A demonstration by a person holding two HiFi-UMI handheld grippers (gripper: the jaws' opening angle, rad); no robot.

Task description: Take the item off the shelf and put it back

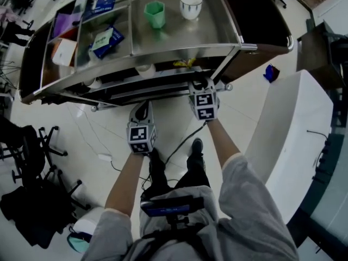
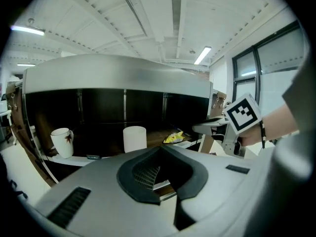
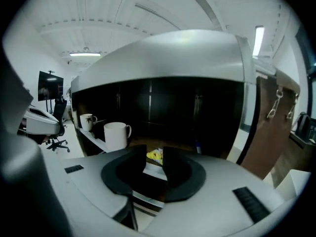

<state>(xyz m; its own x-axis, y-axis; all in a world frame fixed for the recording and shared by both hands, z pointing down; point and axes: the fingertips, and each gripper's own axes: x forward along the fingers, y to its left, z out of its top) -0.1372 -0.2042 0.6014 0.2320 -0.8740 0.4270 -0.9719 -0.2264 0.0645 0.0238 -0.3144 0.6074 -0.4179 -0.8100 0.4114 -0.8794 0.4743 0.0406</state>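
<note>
Left gripper [image 1: 142, 109] and right gripper [image 1: 200, 85] near, jaws apart, empty; yellow packet [image 1: 185, 64] sits on far shelf [image 1: 163, 52], returned or untaken.

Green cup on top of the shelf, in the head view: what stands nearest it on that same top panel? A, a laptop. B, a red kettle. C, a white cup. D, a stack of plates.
C: a white cup stands just to the right of the green cup, apart from it, on top of the shelf.
</note>
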